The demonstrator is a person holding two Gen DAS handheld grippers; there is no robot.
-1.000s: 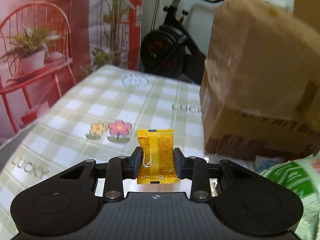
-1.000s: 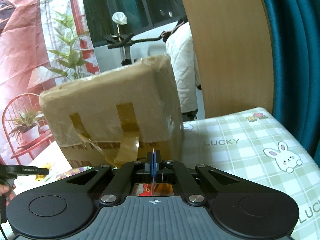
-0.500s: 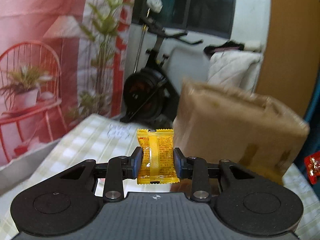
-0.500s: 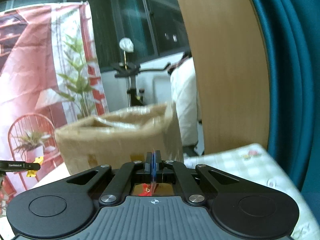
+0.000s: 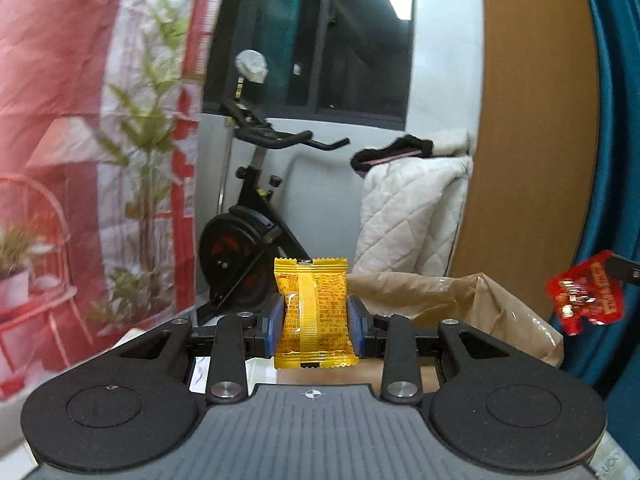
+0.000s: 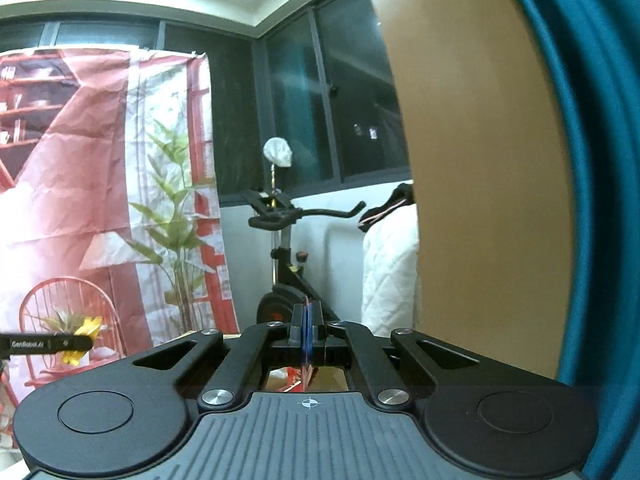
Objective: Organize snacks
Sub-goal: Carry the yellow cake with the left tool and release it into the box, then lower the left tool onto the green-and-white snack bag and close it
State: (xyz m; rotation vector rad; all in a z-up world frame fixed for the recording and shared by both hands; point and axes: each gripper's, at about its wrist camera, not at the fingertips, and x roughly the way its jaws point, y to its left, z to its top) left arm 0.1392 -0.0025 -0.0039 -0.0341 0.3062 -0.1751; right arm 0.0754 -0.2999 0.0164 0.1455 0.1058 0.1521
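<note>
Aloft, yellow packet (image 5: 311, 312) in left tongs (image 5: 316, 322) (right's seemingly red).

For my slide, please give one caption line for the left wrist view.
Left gripper holds a yellow snack packet upright above the cardboard box; a red packet hangs at right.
</note>
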